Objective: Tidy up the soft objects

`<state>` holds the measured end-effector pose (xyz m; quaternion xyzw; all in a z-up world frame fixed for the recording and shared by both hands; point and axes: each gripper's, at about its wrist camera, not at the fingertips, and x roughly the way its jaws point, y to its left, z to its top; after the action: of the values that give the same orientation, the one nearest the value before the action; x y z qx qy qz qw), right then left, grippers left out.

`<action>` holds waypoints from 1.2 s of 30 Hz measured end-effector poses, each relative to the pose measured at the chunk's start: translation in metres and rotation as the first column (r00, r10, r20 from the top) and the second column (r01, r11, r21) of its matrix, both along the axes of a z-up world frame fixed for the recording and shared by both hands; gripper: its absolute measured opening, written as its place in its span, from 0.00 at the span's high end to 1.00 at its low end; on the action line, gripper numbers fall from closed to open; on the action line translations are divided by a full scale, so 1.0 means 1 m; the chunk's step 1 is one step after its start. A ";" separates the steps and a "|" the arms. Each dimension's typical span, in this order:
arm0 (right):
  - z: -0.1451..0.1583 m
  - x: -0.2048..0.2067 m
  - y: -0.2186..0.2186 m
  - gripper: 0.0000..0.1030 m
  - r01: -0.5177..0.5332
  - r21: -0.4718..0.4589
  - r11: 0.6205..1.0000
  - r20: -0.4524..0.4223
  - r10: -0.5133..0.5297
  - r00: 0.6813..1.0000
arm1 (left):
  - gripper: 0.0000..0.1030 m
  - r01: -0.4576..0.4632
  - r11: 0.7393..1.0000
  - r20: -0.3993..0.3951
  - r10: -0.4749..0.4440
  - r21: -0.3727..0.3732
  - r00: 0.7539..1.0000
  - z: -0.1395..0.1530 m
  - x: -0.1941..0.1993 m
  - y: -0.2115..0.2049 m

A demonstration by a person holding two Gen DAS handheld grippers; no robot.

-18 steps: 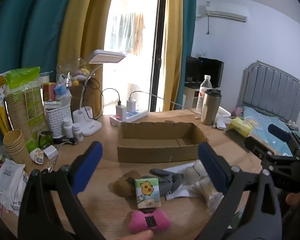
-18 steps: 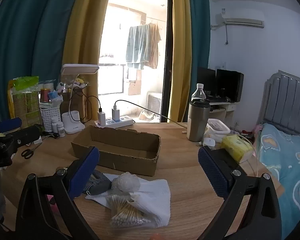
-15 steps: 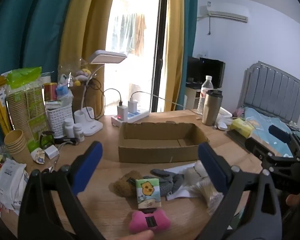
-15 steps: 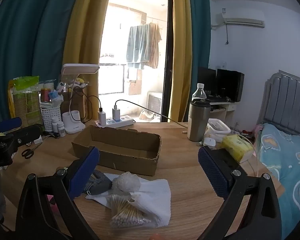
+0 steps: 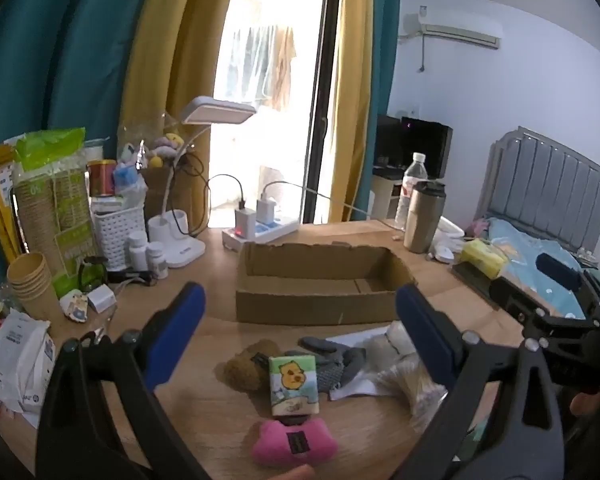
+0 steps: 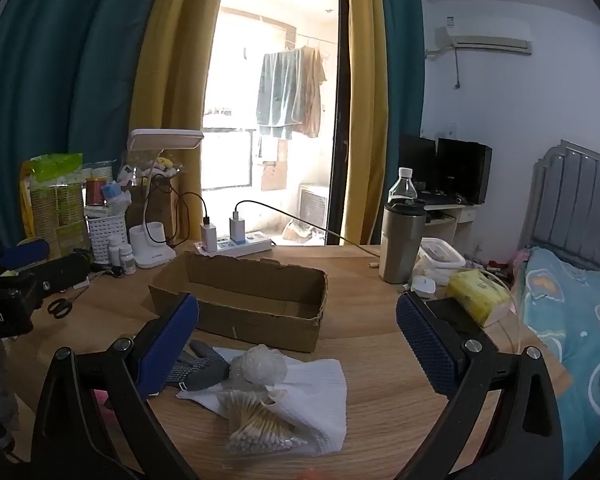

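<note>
Left wrist view: both the left hand-held gripper (image 5: pixel 300 300) and right hand-held gripper (image 6: pixel 298 312) are held spread, empty; the pink plush bone (image 5: pixel 295 442) could be nudged off the counter (image 5: pixel 204 412) edge.

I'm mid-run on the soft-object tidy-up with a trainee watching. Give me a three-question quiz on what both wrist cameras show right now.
1. True or false: the cardboard box already holds a soft item.
2. Which lies nearest the left wrist camera? A) pink plush bone B) brown plush C) grey glove
3. Fill in: in the right wrist view, the bag of cotton swabs lies on a white ____.

Key
1. False: its visible interior is bare.
2. A.
3. Cloth. The left gripper and right gripper are both open and hold nothing.
</note>
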<state>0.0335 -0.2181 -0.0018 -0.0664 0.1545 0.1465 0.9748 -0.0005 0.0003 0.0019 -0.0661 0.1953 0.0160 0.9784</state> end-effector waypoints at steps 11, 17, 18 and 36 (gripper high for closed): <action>0.001 0.000 -0.002 0.02 -0.008 0.007 1.000 -0.002 0.008 1.000 | 0.06 0.002 1.000 -0.004 -0.002 0.006 1.000 -0.002 0.001 -0.003; 0.001 0.000 -0.002 0.02 -0.007 0.007 1.000 -0.003 0.007 1.000 | 0.06 -0.023 1.000 -0.004 0.023 0.013 1.000 -0.003 0.000 -0.001; 0.001 0.000 -0.002 0.02 -0.007 0.006 1.000 -0.002 0.007 1.000 | 0.06 -0.026 1.000 -0.005 0.026 0.013 1.000 -0.003 0.000 0.000; 0.003 -0.003 0.000 0.02 -0.012 0.008 1.000 -0.008 0.012 1.000 | 0.06 -0.017 0.999 -0.013 0.018 0.030 1.000 -0.005 0.000 -0.006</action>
<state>0.0307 -0.2185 0.0007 -0.0629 0.1576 0.1531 0.9735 -0.0008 -0.0054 -0.0035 -0.0529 0.2008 0.0279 0.9778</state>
